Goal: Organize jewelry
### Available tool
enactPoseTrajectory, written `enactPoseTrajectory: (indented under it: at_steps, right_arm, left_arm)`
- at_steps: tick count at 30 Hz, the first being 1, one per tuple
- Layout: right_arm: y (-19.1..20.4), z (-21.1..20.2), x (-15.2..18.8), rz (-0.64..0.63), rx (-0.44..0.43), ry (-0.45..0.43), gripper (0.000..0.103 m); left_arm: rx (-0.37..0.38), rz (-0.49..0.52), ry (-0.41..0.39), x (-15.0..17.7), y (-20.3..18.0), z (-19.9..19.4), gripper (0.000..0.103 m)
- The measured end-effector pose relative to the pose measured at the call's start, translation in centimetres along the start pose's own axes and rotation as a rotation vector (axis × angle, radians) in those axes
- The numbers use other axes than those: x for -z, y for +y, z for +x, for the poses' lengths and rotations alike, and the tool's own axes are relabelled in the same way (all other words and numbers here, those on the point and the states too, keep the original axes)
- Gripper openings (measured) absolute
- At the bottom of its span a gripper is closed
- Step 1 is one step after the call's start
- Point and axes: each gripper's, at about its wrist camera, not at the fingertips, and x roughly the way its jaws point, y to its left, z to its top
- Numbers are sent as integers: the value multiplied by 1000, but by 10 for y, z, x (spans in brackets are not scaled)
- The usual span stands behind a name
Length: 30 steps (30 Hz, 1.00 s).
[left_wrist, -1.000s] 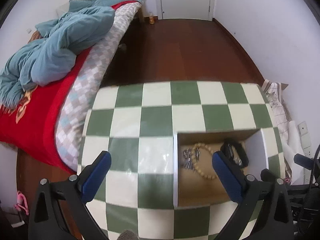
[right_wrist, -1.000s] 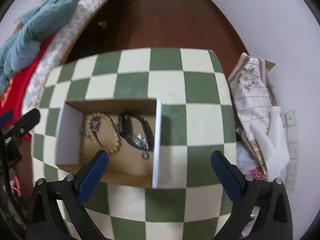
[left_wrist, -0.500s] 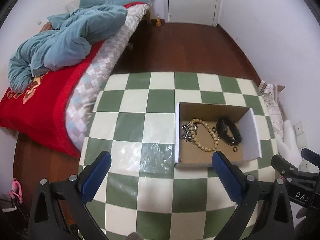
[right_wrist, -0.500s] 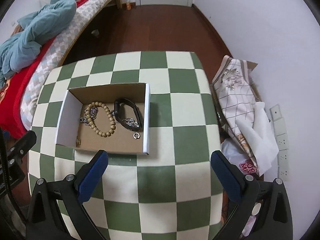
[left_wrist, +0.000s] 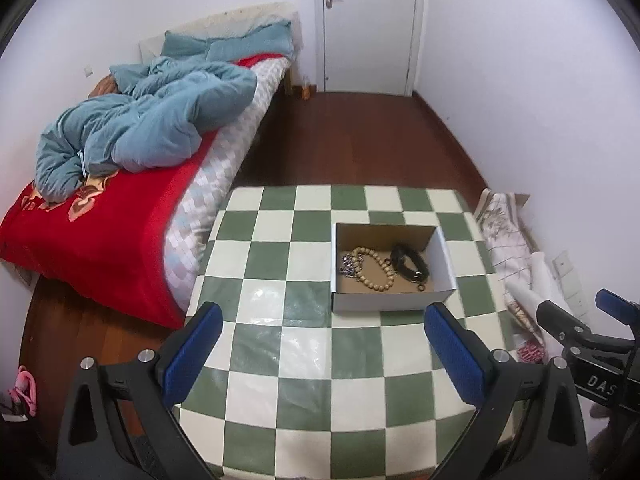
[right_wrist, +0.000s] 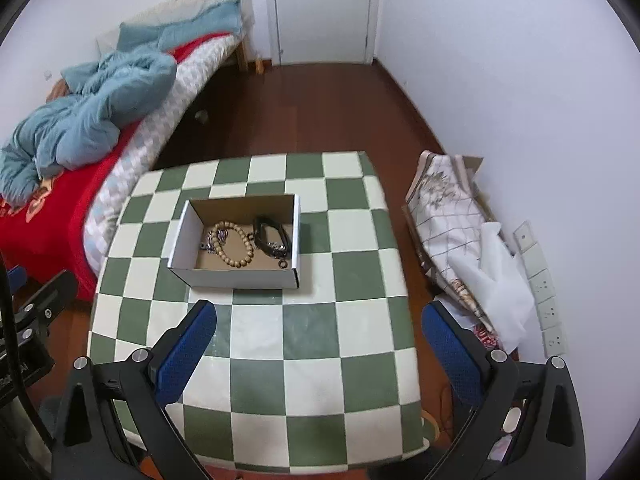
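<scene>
both claws hang high above the checkered tabletop, spread wide and holding nothing: the left claw sits over the near edge with the box ahead and slightly to its right, and the right claw looks down on the same box ahead and to its left. all the jewelry seen lies in the open cardboard box: a wooden bead bracelet in the middle, a silvery chain bunched against its left side and seemingly touching it, a black band toward the right wall, and a small dark ring near the front right corner. nothing loose shows on the cloth around the box, so the sorting looks done or nearly so, and the step in hand reads as a check from above. to do it well, scan both views for any stray piece before calling it finished. if a piece needs shifting, come down straight into the box, keeping the fingers off the cardboard walls, since the light box would likely slide on the glossy cloth. the ring is the hardest to pinch, being small and close to the wall; the chain will probably drag the beads along if lifted where the two overlap, so grip it at its outer end.
</scene>
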Motion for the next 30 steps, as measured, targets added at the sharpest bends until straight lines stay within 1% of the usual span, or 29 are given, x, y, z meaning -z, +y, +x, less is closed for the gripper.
enactPoseTrajectory:
  at_steps: [4,8,12,18,24,28,30]
  right_arm:
    - [-4,-35,10,6,12,-52,103]
    - [-7,-68,17,13,16,-99,103]
    - [-8,-100,22,15,21,-146,103]
    - [-7,-140,29,8,23,-202,103]
    - [-6,-160,30,5,7,-212,103]
    - [-5,-156,23,-1,7,-197,103]
    - [-5,-150,15,-3,12,-188,103]
  left_arm:
    - [2,8,-51,3,-2,-32,103]
    - [15,4,-80,5,-6,-57,103]
    - [28,-2,-99,8,-6,-75,103]
    - [18,-19,-138,12,-1,-100,103]
    - [9,-24,-114,12,2,-104,103]
    - [-9,-27,-92,3,2,-100,103]
    - [-10,-27,-98,-3,2,-99,103]
